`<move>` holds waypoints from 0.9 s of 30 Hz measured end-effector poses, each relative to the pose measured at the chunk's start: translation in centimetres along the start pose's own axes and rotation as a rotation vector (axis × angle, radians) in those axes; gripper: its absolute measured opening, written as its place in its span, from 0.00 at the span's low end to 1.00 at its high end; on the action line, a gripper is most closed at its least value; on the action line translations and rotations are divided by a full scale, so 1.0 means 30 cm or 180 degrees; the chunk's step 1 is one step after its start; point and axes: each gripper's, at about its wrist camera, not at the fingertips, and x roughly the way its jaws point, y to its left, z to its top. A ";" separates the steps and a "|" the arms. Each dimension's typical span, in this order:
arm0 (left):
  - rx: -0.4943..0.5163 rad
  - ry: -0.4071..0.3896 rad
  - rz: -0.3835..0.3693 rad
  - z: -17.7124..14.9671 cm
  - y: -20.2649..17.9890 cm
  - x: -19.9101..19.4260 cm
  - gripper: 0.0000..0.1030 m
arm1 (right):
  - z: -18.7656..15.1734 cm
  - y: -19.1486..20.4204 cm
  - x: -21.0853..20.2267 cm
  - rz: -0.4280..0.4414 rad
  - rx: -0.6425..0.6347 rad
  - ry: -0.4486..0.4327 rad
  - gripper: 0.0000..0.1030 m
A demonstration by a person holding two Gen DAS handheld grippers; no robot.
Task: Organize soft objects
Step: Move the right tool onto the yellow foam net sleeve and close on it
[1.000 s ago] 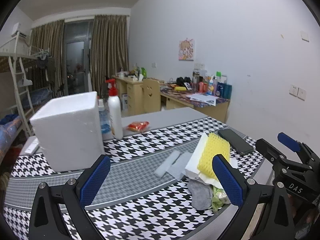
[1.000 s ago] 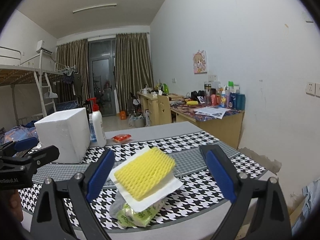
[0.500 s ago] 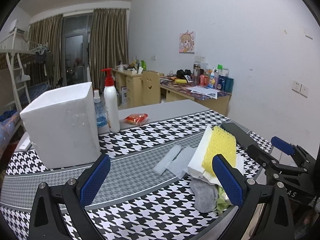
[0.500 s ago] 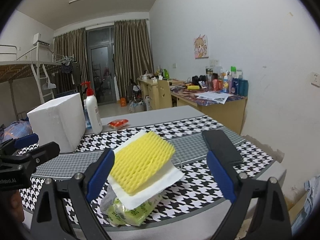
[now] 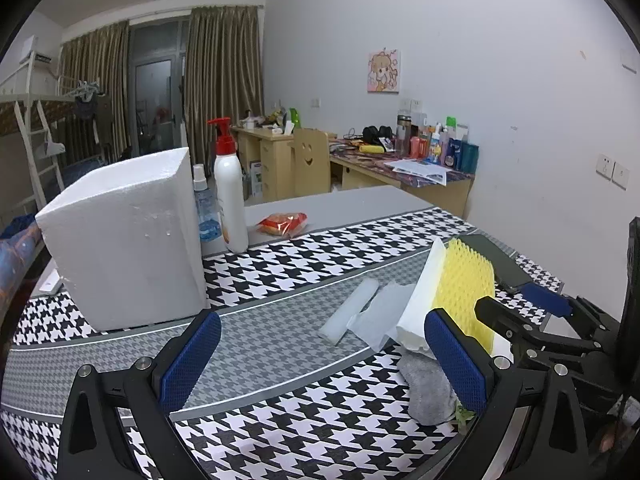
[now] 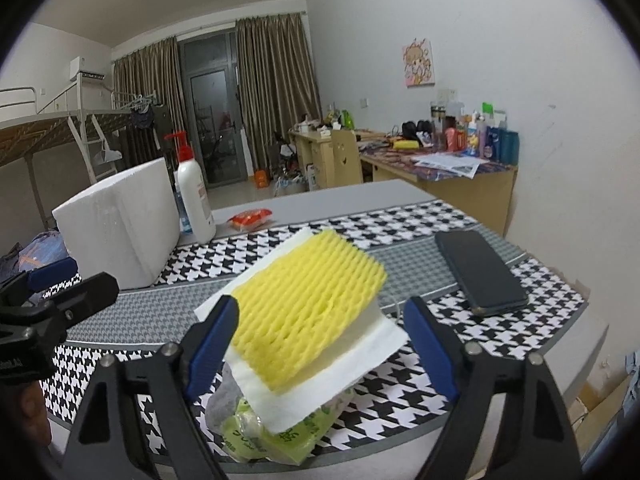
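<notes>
A pile of soft things lies at the table's near right: a yellow foam net (image 6: 308, 304) on white foam sheets (image 6: 360, 356), over a grey cloth (image 5: 428, 384) and a green packet (image 6: 272, 436). The net also shows in the left wrist view (image 5: 464, 284). My right gripper (image 6: 320, 344) is open, its jaws on either side of the yellow net, not touching it. My left gripper (image 5: 320, 360) is open and empty over the grey table strip, left of the pile. Two translucent foam pieces (image 5: 368, 312) lie beside the pile.
A white styrofoam box (image 5: 124, 236) stands at the left, with a red-capped pump bottle (image 5: 230, 196) and a small spray bottle (image 5: 206, 208) behind it. A red snack packet (image 5: 284, 222) lies farther back. A black phone (image 6: 480, 272) lies at the right.
My right gripper has moved forward and down, so its jaws now flank the yellow net. My left gripper has edged closer to the table and the pile.
</notes>
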 end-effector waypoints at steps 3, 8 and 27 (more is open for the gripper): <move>0.0021 0.0019 -0.0006 -0.002 -0.003 0.010 0.99 | -0.003 -0.017 0.014 0.0173 0.0105 0.0090 0.84; 0.0043 0.0046 0.0009 -0.008 -0.006 0.022 0.99 | -0.010 -0.029 0.041 0.0348 0.0214 0.0227 0.77; 0.0143 0.0128 -0.0042 -0.001 -0.042 0.073 0.99 | -0.024 -0.048 0.086 0.0440 0.0275 0.0476 0.24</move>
